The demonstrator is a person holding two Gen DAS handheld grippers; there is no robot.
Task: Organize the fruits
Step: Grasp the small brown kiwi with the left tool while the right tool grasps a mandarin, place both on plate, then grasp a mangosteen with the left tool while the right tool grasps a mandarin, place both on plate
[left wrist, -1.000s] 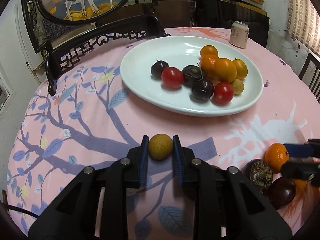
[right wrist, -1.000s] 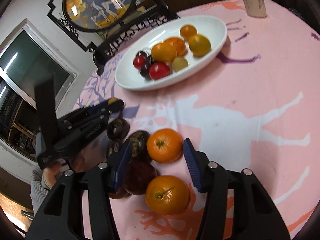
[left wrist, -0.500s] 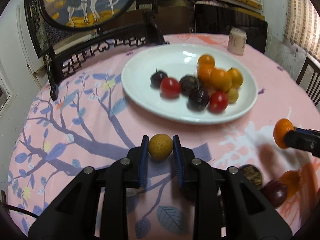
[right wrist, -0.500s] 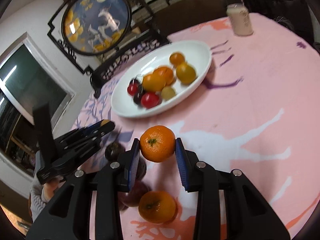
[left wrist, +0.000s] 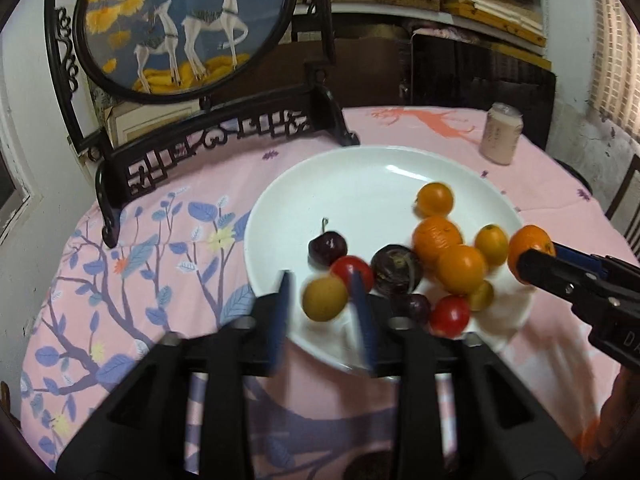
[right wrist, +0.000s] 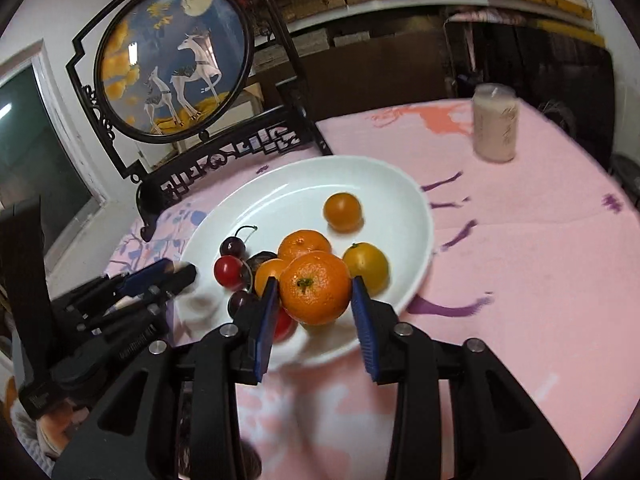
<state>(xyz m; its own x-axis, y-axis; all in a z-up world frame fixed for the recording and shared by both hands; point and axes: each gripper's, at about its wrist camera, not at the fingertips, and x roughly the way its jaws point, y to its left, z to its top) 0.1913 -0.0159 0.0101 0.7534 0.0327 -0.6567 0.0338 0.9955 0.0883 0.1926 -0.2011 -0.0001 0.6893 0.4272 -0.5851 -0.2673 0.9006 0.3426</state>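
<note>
Over the near rim of the white plate (left wrist: 360, 168), the left gripper (left wrist: 323, 312) is opening; the yellow-brown fruit (left wrist: 324, 298) sits between its spread blue pads, clear of both. The right gripper (right wrist: 316, 312) is opening too, with a mandarin (right wrist: 315, 287) in the gap; whether both pads still touch it I cannot tell. In the plate lie four orange-yellow fruits, two red tomatoes, one stemmed cherry and two dark plums. One pale can (left wrist: 502, 138) stands beyond.

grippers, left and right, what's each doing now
left gripper: jaws opening, small round yellow fruit between them.
right gripper: jaws opening around round orange mandarin.
</note>
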